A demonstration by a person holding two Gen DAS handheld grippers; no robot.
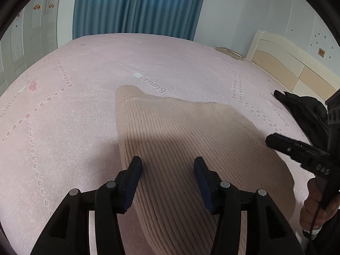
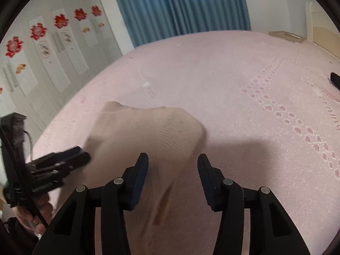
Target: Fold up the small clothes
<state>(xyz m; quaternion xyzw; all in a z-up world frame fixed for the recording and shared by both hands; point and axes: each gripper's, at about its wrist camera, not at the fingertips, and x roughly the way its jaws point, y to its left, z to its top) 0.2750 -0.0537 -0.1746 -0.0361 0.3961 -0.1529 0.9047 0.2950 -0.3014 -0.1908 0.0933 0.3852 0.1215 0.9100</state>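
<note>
Pink bedspread printed with heart rows and the partly legible, inverted word "orning". A beige ribbed garment lies flat on it. Left gripper: jaws spread, empty, poised over the garment's near left portion. Right gripper: jaws likewise spread, holding nothing, above the garment's right edge. A black jacket lies beyond, well apart.
</note>
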